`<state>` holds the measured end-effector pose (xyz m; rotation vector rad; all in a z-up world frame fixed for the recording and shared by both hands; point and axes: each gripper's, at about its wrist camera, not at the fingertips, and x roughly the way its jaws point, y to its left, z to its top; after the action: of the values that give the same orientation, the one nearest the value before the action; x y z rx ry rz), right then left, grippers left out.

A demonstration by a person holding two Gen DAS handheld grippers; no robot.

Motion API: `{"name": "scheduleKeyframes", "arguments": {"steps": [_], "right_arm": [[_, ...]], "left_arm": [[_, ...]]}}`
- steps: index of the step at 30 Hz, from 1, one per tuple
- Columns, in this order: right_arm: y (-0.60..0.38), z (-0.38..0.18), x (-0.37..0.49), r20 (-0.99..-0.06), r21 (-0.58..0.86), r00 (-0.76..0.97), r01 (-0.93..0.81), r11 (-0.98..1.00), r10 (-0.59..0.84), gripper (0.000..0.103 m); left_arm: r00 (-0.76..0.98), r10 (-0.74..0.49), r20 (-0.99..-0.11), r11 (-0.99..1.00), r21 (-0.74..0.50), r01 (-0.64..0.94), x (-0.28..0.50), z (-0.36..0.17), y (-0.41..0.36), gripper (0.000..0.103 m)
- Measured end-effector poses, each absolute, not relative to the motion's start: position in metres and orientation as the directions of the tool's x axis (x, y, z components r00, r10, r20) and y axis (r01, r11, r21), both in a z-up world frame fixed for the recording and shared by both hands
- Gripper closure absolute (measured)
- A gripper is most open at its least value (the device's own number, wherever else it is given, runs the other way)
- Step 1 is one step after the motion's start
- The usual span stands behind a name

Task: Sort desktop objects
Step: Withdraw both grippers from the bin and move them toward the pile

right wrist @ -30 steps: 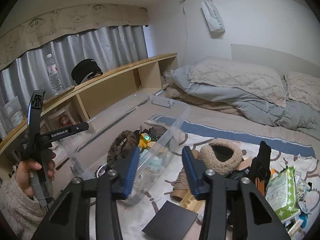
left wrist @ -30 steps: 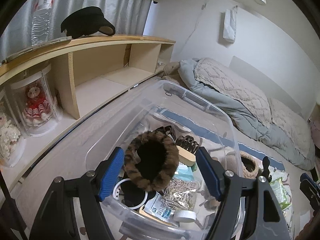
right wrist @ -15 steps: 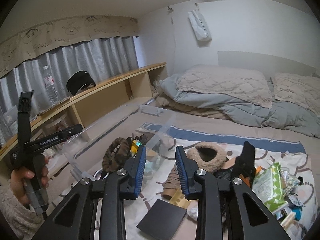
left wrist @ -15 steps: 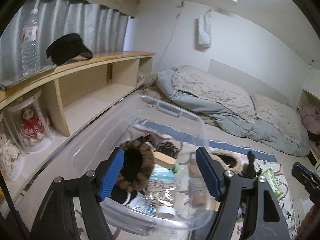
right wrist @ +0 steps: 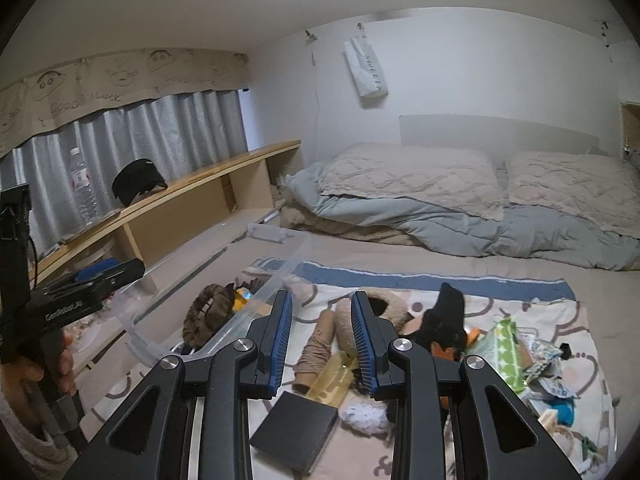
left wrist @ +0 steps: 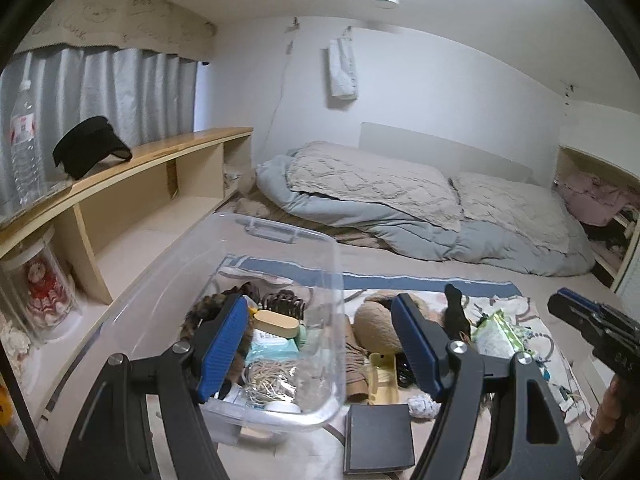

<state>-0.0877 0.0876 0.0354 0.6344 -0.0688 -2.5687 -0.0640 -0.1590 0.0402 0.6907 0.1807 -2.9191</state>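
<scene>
Left claw [left wrist: 320,344] wide apart, holding nothing; right claw [right wrist: 320,344] narrower gap, also holding nothing.

Your way into the clear bin [left wrist: 280,412] is from above; its tall near wall blocks you, and boots [right wrist: 320,344] crowd the blanket [right wrist: 400,276].

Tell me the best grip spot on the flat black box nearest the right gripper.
Black box lies flat, so I'd come from above with the right gripper and close the jaws across its two opposite thin side edges; the nearer corner looks free of the white ball.
</scene>
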Motion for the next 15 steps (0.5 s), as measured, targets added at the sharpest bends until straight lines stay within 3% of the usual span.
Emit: {"name": "scheduleKeyframes", "arguments": {"steps": [15], "right_arm": [[0.134,0.047,-0.068,-0.393,0.126,-0.836,0.364,-0.923,-0.383,0.072]], "left_arm": [[-0.917,0.004,-0.400,-0.997,-0.078,0.029,-0.052,0.055,-0.104,0.029]]}}
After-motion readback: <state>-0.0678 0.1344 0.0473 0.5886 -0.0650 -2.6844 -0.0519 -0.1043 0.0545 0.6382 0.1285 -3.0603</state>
